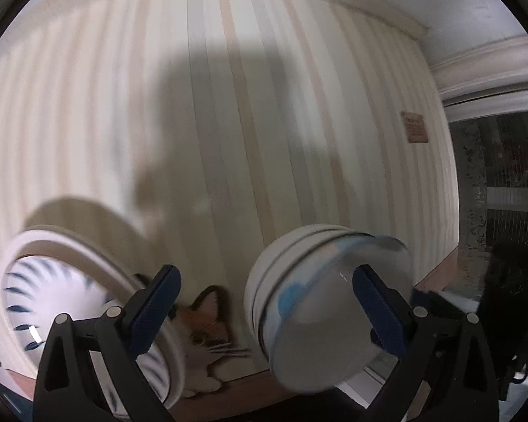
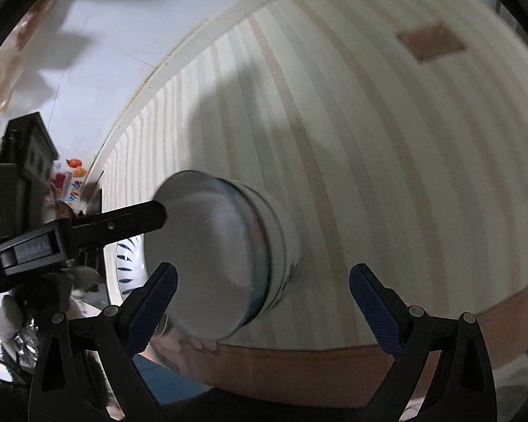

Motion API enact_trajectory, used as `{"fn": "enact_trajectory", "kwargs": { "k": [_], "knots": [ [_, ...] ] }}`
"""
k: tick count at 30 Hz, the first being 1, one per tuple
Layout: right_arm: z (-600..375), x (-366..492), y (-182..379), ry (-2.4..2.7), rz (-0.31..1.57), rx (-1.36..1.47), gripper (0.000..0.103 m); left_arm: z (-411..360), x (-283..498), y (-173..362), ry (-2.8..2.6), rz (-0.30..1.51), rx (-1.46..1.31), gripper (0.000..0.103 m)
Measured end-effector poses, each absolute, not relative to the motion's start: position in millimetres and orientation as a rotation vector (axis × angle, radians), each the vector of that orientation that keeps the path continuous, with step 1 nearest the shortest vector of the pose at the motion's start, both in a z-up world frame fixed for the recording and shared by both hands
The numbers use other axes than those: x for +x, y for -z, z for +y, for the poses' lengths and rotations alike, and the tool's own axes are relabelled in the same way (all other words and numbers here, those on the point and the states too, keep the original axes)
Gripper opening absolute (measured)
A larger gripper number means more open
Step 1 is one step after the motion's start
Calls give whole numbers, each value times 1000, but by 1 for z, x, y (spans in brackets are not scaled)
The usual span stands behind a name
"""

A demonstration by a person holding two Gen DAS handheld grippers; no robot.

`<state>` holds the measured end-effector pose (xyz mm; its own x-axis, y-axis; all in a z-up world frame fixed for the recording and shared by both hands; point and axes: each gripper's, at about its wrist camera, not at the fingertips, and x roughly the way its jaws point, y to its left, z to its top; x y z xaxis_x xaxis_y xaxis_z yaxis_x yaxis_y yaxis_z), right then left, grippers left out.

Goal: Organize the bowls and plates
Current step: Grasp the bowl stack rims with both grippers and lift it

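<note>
Plate (image 1: 70, 292), blue-streaked and propped on edge at the left, and the bowls (image 1: 316, 299) to its right could roll or slide apart, I reckon: nothing clamps them. Left gripper (image 1: 265, 270) gapes wide, one finger at the bowls' rim; right gripper (image 2: 264, 270) gapes too. The bowls, white ones nested behind bluish glass, lie tipped near the striped wall (image 1: 228, 105).

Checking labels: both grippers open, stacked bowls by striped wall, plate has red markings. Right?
One error: the plate has dark blue markings, not red; the left wrist view shows it. Both the left gripper and right gripper are open, stacked bowls by the striped wall.
</note>
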<state>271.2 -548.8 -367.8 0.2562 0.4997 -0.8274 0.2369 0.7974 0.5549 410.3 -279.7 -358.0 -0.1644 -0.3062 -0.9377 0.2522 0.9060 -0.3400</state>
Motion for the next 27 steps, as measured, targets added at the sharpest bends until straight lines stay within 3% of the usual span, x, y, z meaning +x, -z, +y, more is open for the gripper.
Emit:
{"fn": "enact_trajectory", "kwargs": {
  "k": [6, 10, 14, 27],
  "knots": [
    [-547, 283, 412, -296, 1366, 793, 99, -284, 414, 389, 572, 1772, -181, 88],
    [-540, 291, 434, -335, 1411, 816, 77, -289, 408, 397, 610, 1813, -208, 65],
    [-534, 298, 441, -364, 1421, 830, 54, -290, 404, 395, 607, 1782, -195, 64],
    [-527, 316, 446, -371, 1413, 821, 51, -270, 394, 387, 548, 1771, -215, 64]
  ]
}}
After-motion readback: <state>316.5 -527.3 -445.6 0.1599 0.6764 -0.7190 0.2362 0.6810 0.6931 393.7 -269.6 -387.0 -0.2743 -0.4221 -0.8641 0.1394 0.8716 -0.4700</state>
